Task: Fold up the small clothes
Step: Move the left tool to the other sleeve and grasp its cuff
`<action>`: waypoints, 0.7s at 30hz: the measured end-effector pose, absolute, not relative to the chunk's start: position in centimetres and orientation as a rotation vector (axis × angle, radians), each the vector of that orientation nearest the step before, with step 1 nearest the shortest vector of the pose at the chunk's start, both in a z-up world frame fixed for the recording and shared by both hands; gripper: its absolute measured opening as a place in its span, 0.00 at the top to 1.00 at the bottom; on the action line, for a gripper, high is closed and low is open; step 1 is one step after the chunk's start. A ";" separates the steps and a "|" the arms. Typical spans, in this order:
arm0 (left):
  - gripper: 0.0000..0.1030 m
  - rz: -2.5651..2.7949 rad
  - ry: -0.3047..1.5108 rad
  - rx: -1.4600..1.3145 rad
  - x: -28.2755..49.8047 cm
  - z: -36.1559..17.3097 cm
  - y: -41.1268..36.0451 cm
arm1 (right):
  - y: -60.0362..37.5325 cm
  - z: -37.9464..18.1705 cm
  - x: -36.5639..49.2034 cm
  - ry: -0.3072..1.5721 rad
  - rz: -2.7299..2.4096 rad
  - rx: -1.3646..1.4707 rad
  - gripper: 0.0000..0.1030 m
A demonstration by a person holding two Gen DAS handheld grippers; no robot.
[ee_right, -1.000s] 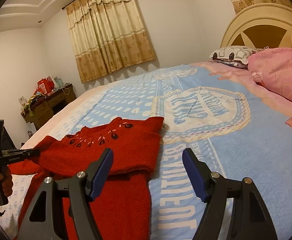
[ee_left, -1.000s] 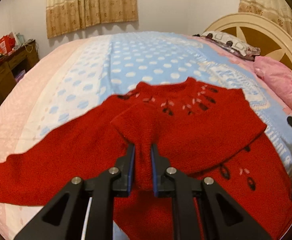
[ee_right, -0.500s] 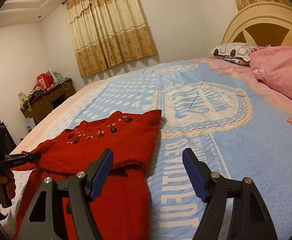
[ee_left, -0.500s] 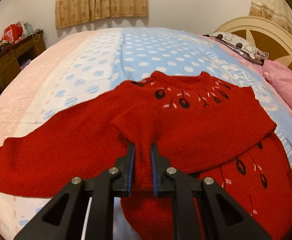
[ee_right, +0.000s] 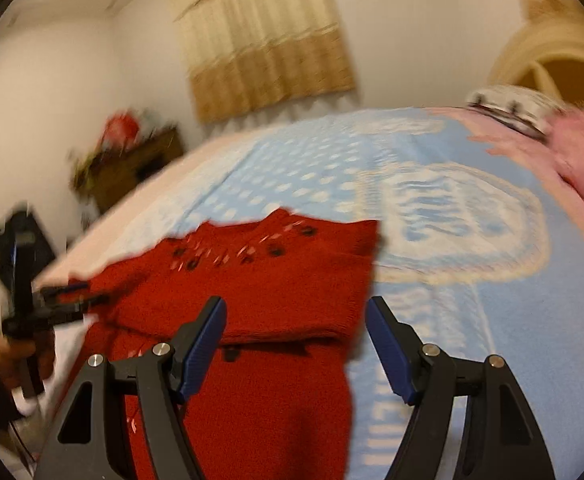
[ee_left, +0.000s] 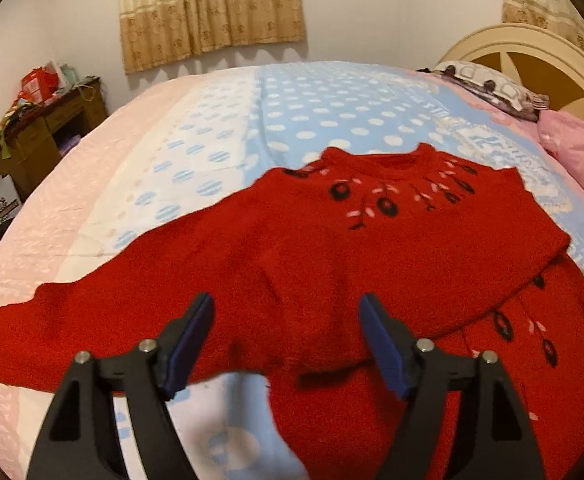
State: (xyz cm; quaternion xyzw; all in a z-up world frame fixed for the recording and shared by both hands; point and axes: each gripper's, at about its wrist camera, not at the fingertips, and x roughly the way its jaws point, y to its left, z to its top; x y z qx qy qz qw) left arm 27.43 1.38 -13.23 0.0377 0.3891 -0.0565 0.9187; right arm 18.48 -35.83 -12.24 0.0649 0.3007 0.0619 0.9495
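Observation:
A small red knitted sweater (ee_left: pixel 332 256) with dark and pale motifs round its neck lies on the bed, its right sleeve folded over its body and its left sleeve (ee_left: pixel 72 328) stretched out to the left. My left gripper (ee_left: pixel 286 340) hovers just above the folded sleeve; its jaws are opening and nothing is pinched between them. In the blurred right wrist view the sweater (ee_right: pixel 276 280) lies ahead, and my right gripper (ee_right: pixel 296 344) stands open above its right half, holding nothing. The left gripper (ee_right: pixel 72 296) shows at the left edge there, held by a hand (ee_right: pixel 16 356).
The bed cover (ee_left: pixel 332 120) is light blue with white dots and pink borders. A pink pillow (ee_left: pixel 576 152) and a patterned pillow (ee_left: pixel 488 88) lie by the cream headboard (ee_left: pixel 532 52). A cluttered wooden desk (ee_left: pixel 40 128) stands left of the bed, under curtains (ee_left: pixel 212 8).
My left gripper has let go of the sleeve cuff and opened wide; the sleeve now lies flat on the sweater. The right gripper has swung left over the sweater, blurring its view.

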 end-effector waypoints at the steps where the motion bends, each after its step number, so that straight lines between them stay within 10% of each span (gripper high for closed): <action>1: 0.25 -0.100 0.818 0.076 27.8 -13.6 1.5 | -34.8 -12.4 19.9 0.654 0.143 0.099 0.30; 7: 0.24 -0.067 0.880 0.131 27.8 -16.0 1.1 | -33.5 -17.9 25.3 0.939 0.135 0.079 0.30; 21: 0.08 -0.020 0.795 0.139 25.0 -15.0 4.4 | -31.1 -14.7 25.2 0.836 0.121 0.079 0.29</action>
